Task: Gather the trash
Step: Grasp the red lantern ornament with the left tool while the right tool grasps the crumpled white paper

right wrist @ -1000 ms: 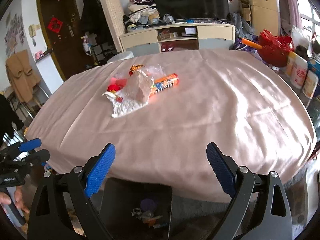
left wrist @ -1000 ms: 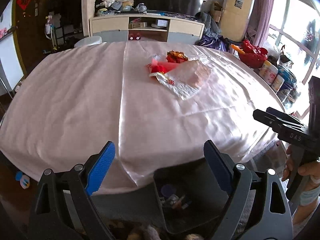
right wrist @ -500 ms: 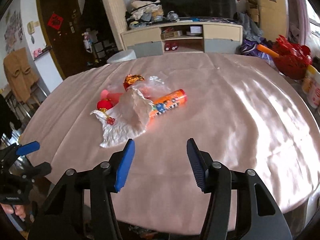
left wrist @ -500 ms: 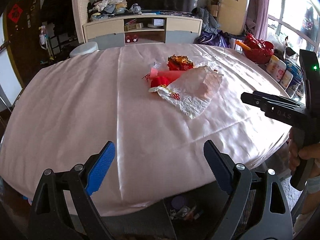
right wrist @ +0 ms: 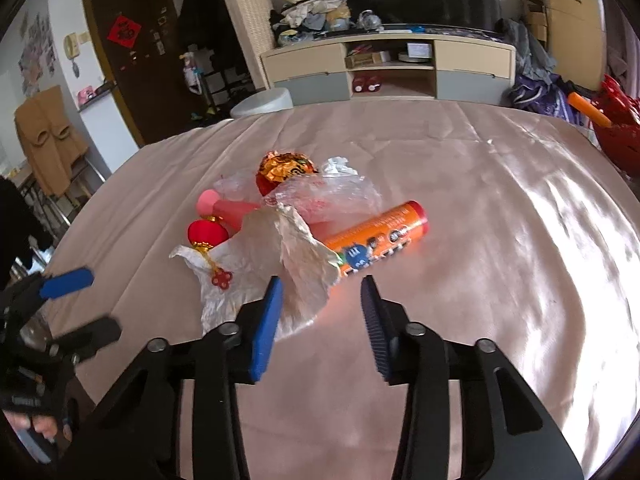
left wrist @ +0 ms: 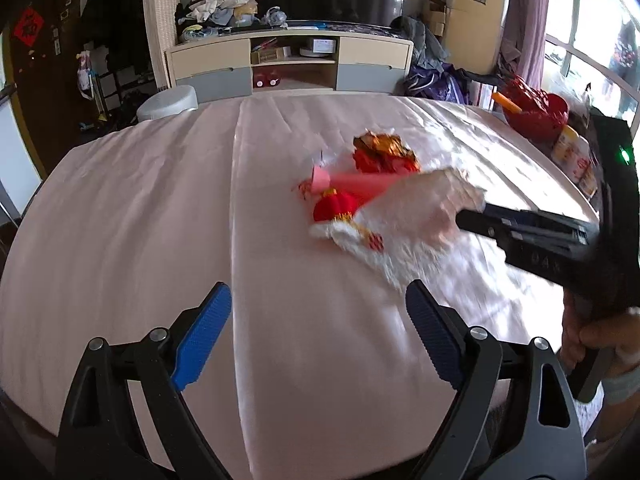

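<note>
Now the trash sits in 1 loose heap near the middle of the desk [right wrist: 500,240], which is covered by a shiny pink cloth. Its clearest piece is an orange candy tube [right wrist: 380,232] lying flat, its long axis running from the near left up to the far right in the right wrist view, red cap end pointing away to the right. The near end of the tube is tucked under a crumpled white paper wrapper [right wrist: 256,272]. Beside the wrapper rests a small red lantern ornament [right wrist: 208,233], with a pink cone [right wrist: 224,209] just behind it, a gold and red foil wrapper [right wrist: 284,170] farther back, and clear plastic film [right wrist: 332,194] over the tube's far side.

The right hand-held gripper [right wrist: 322,308] is closing, its blue pads on either side of the wrapper's near edge but not pressing it. The left hand-held gripper [left wrist: 318,336] stands wide and released above bare cloth, well short of the heap.

Bare cloth lies all around the heap, widest to the right and toward the near edge.
</note>
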### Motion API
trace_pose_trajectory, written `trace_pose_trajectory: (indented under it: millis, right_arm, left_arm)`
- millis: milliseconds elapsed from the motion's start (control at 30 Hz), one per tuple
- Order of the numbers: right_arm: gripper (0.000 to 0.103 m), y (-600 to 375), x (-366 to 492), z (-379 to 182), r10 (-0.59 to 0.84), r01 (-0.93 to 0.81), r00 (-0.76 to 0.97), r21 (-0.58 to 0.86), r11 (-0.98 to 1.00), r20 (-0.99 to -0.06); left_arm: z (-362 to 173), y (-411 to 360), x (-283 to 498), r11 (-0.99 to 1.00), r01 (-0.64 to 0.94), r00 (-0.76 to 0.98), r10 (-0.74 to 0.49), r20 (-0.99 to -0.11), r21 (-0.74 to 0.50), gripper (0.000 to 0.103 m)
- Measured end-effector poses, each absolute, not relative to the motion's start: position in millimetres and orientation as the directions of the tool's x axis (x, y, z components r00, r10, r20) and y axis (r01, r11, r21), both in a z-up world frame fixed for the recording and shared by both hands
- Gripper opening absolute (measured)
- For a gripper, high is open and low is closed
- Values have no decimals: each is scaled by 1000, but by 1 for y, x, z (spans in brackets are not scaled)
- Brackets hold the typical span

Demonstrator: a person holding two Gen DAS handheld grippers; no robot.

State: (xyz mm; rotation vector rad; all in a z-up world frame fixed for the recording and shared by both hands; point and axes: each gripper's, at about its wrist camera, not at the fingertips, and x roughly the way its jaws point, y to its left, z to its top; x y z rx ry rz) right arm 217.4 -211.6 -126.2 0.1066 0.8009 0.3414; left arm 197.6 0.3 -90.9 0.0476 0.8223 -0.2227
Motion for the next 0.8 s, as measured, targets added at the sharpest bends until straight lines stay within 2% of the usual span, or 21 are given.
trace_pose_trajectory:
  millis: [33, 133, 267, 367, 633, 700, 800]
  right_arm:
    - [19, -212, 218, -126, 346, -265, 644, 225, 937, -682]
    - [7, -216, 217, -124, 373, -282, 641, 245, 927, -672]
    - [4, -223, 209, -123, 386, -296, 638, 251, 922, -666]
    - [3, -228, 204, -124, 388, -302, 627, 248, 921, -676]
    - [3, -246, 203, -123, 362, -282, 637, 232, 931, -680]
    - [3, -249, 205, -125, 358, -277, 636, 231, 933, -683]
    - [3, -250, 206, -127, 356, -274, 636, 231, 934, -685]
  left_arm:
    - [-91, 0, 203, 975, 217, 655, -181, -733, -48, 83]
    - [-91, -4, 213, 974, 223, 654, -185, -733, -47, 83]
    - [-94, -11, 226, 972, 233, 655, -186, -732, -38, 82]
    - [-102, -17, 241, 969, 243, 635, -192, -748, -42, 70]
    - [-118, -27, 274, 967, 248, 598, -203, -775, -61, 61]
    - [-121, -30, 279, 965, 254, 589, -210, -780, -68, 57]
    - [-124, -32, 282, 963, 262, 579, -215, -786, -71, 44]
